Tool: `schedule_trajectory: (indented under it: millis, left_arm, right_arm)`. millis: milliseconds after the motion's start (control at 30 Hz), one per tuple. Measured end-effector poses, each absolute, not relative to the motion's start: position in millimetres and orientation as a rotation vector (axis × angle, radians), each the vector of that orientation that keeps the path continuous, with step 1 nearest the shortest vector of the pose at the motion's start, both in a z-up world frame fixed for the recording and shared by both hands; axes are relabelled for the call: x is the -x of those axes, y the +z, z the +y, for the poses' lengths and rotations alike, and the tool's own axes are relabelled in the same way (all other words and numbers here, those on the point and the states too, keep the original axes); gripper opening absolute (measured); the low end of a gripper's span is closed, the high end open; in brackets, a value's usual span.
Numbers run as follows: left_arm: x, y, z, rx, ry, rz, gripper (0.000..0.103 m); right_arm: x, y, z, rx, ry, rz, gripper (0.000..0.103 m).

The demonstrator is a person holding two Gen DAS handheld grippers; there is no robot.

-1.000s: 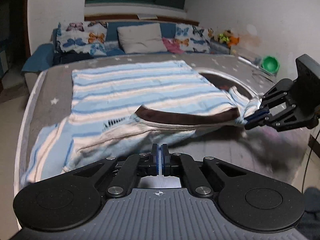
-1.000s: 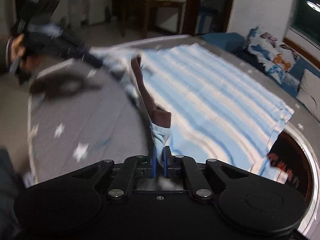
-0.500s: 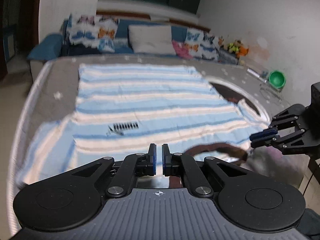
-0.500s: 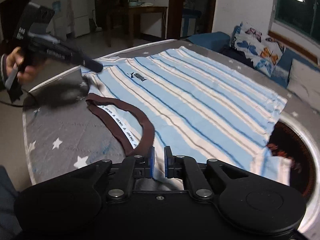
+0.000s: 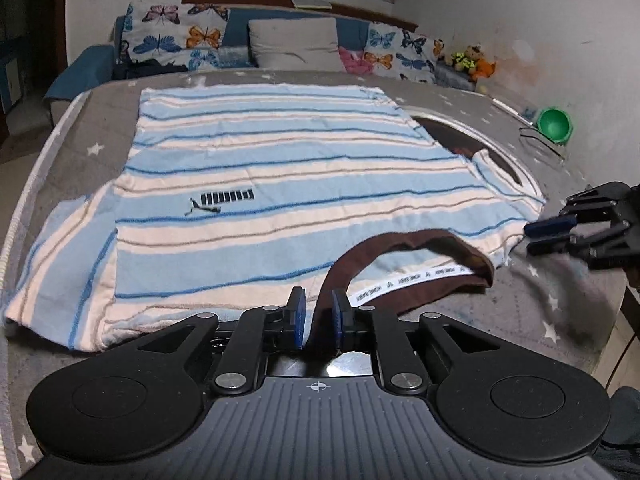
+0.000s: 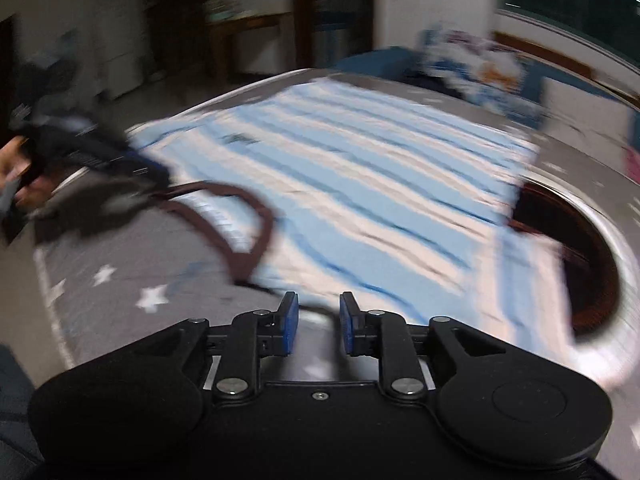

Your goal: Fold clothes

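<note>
Striped tee (image 5: 280,184) lay flat, front up, spread over the bed ahead of both claws.

Looked light, floppy knit, bound to sag and bunch wherever lifted; best pinched at shoulder seams or hem corners, not the stretchy brown collar (image 5: 404,252). Left claw (image 5: 317,322) sat released, pads parted, collar band just ahead between them but not clamped. Right claw (image 6: 318,322) also released, gripping nothing, hovering off the near shoulder; blurry view. Underneath, grey star-print cover (image 5: 560,320), soft, likely grippy. Further out from claws: butterfly pillows (image 5: 176,42), green bowl (image 5: 554,125) far right, plain wall behind.
</note>
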State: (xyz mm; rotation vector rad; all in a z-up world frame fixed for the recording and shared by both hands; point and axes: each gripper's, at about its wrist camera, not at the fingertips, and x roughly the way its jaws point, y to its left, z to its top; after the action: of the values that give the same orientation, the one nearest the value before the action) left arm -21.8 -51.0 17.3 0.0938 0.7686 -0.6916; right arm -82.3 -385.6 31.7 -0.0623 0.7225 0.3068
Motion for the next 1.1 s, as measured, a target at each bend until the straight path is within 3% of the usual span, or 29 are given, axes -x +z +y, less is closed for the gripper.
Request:
schedule_trajectory:
  millis: [400,667,700,767,833,1100]
  left_arm:
    - [46.2,47.6,-98.2,-0.118,-0.797,0.716,0.034]
    - [60.8,52.9,-135.1,-0.148,-0.854,0.69,0.039]
    - [60.8,51.4,-139.0,-0.146,-0.856,0.693,0.039]
    - [60.6,48.2,-146.6,-0.142,-0.86,0.7,0.04]
    - [60.5,45.0,-154.3,-0.138,-0.864,0.707,0.04]
    - [59.2,28.6,-159.5,-0.121,-0.855,0.744,0.041]
  right_arm:
    - [77.9,16.9,-486.3,-0.212,-0.044,0.724,0.036]
    - [70.7,3.0,-481.3,-0.18,-0.082,0.751,0.041]
    - [71.3,2.4,-477.6,-0.157,-0.081,0.749,0.041]
    - [72.2,2.5,-476.0,-0.151,-0.079,0.745,0.024]
    - [73.3,3.8,-477.0,-0.169,-0.076,0.738,0.015]
    - [80.6,39.3,-480.4,-0.303,-0.028,0.599,0.012]
